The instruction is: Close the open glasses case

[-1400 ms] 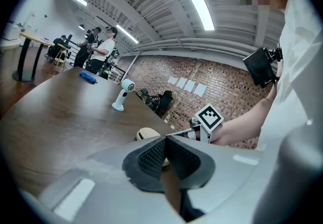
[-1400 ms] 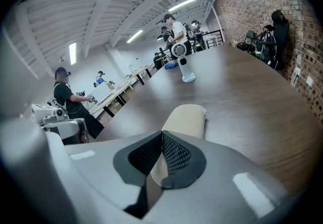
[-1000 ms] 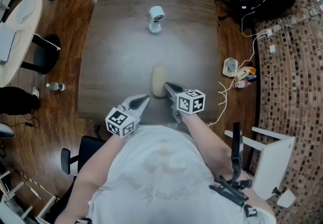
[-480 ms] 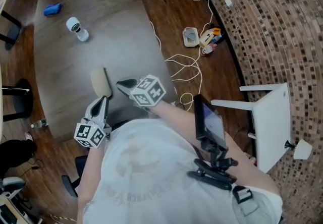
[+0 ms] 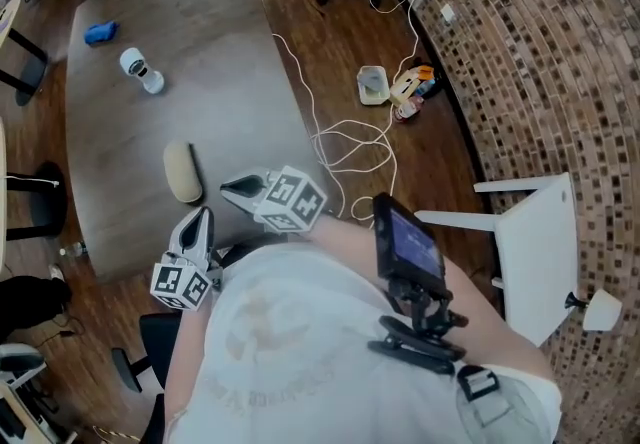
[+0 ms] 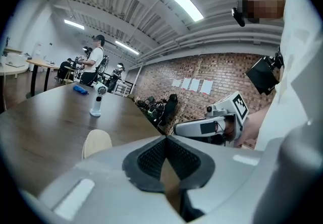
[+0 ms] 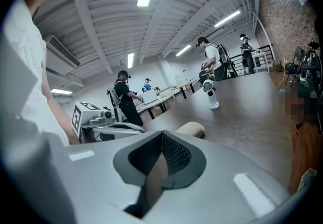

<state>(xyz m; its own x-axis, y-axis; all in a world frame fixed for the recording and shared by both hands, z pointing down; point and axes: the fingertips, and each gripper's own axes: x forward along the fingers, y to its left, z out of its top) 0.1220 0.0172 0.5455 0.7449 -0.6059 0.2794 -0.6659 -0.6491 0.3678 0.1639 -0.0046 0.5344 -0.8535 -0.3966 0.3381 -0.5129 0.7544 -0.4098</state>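
The beige glasses case [image 5: 182, 172] lies with its lid down on the brown table [image 5: 200, 52], near the front edge. It also shows as a rounded beige shell, the case [image 6: 97, 142] in the left gripper view and the case [image 7: 191, 128] in the right gripper view. My left gripper [image 5: 201, 219] hangs at the table's front edge, short of the case, its jaws shut and empty [image 6: 165, 140]. My right gripper [image 5: 230, 187] hovers just right of the case, apart from it, jaws shut with nothing between them [image 7: 162, 134].
A small white device [image 5: 140, 70] and a blue object [image 5: 100, 32] stand at the table's far end. White cables [image 5: 350, 147] trail on the wooden floor to the right, near a white chair [image 5: 530, 242]. A phone mount [image 5: 405, 242] sits on my chest. People work at distant tables.
Both grippers have drawn back from the case towards my body; the right one, which was at the case, has lifted and rolled. The head view has swung to the right.
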